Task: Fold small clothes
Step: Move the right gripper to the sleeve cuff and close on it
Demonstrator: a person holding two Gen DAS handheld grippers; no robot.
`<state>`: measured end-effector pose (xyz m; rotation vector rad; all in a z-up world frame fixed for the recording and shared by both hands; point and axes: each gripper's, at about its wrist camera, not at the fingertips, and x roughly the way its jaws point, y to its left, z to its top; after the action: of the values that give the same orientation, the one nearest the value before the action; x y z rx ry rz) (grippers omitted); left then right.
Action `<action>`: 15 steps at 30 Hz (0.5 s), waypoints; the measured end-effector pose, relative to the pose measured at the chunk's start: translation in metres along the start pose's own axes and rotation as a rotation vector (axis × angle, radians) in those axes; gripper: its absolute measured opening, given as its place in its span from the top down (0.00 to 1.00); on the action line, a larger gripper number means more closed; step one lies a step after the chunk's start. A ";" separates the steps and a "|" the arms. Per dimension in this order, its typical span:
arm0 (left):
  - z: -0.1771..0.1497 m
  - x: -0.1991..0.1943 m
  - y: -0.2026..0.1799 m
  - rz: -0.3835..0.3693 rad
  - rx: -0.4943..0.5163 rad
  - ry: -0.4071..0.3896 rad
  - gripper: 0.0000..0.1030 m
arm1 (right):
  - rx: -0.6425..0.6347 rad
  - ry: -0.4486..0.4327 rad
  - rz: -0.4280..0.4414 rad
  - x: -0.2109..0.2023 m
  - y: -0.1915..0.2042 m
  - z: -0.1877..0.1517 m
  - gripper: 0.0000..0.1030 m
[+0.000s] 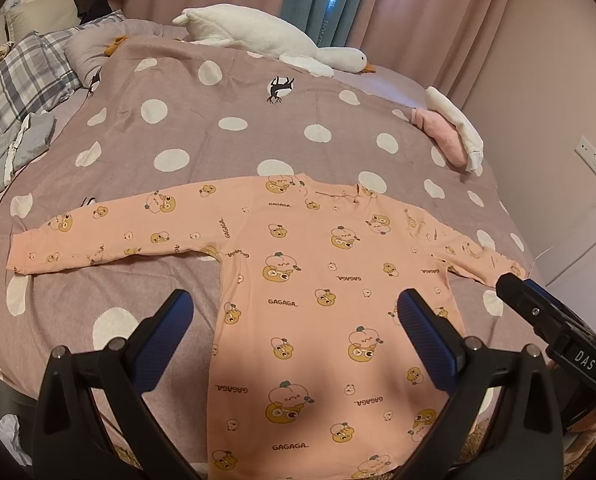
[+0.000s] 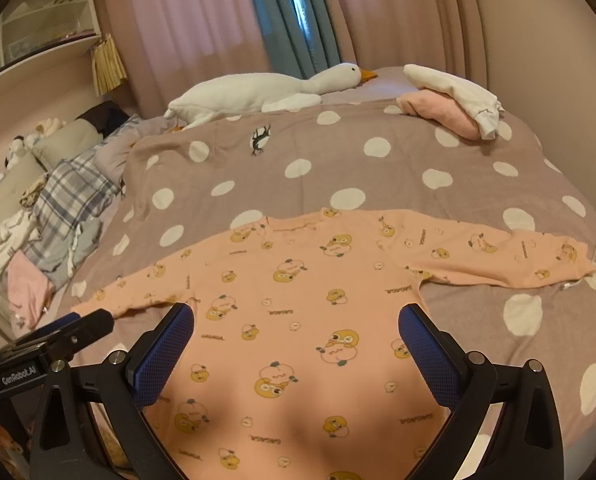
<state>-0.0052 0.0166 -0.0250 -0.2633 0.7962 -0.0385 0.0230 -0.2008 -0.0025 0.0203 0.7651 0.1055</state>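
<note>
The bed, under its mauve cover with white polka dots (image 1: 233,124), carries everything. On the half nearest me lies the peach-pink long-sleeved child's top printed with cartoon ducks (image 1: 318,280), spread flat, neckline away from me and hem toward me. Its long axis runs across my view from cuff to cuff: one sleeve (image 1: 109,240) reaches out to my left, the other sleeve (image 2: 498,256) to my right. Farther off lie a white plush goose (image 1: 265,36) and a small stack of folded clothes, pink below and white on top (image 2: 454,100) (neither touches the top).

My left tool (image 1: 293,328) hovers over the left part of the body panel, blue pads (image 1: 161,344) spread wide, gripping nothing. My right tool (image 2: 295,340) hangs beside it over the middle of the panel, likewise wide and empty. Each is nearer the sleeve on its own side, so I judge the first fold (a sleeve laid inward) should begin there.
</note>
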 end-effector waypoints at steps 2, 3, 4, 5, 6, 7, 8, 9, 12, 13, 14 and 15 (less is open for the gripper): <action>0.000 0.000 -0.001 -0.001 0.005 0.001 0.01 | 0.007 -0.001 0.005 0.000 -0.001 0.001 0.01; 0.000 0.001 -0.001 -0.002 0.009 0.002 0.01 | 0.010 -0.002 0.007 0.000 -0.002 0.001 0.01; 0.000 0.001 -0.002 -0.004 0.012 0.002 0.01 | 0.013 -0.002 0.009 0.000 -0.002 0.001 0.01; 0.000 0.001 -0.003 -0.006 0.013 0.003 0.01 | 0.016 -0.002 0.010 0.001 -0.003 0.001 0.02; 0.000 0.002 -0.003 -0.007 0.013 0.003 0.01 | 0.021 -0.003 0.011 0.001 -0.004 0.001 0.03; 0.001 0.003 -0.004 -0.011 0.013 0.005 0.01 | 0.026 -0.002 0.014 0.001 -0.005 0.002 0.07; 0.001 0.004 -0.005 -0.014 0.014 0.007 0.01 | 0.037 0.000 0.019 0.002 -0.008 0.003 0.08; 0.001 0.005 -0.005 -0.017 0.015 0.009 0.01 | 0.048 0.003 0.024 0.003 -0.010 0.003 0.08; 0.001 0.012 -0.009 -0.015 0.021 0.024 0.01 | 0.073 0.003 0.031 0.005 -0.017 0.005 0.12; 0.000 0.014 -0.011 -0.013 0.023 0.029 0.01 | 0.088 0.002 0.026 0.006 -0.022 0.007 0.13; 0.000 0.018 -0.012 -0.013 0.025 0.035 0.01 | 0.104 -0.001 0.027 0.006 -0.027 0.009 0.15; 0.000 0.022 -0.013 -0.014 0.026 0.043 0.02 | 0.120 -0.003 0.031 0.007 -0.032 0.011 0.16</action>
<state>0.0108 0.0011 -0.0370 -0.2446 0.8359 -0.0678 0.0381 -0.2314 -0.0009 0.1461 0.7678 0.0888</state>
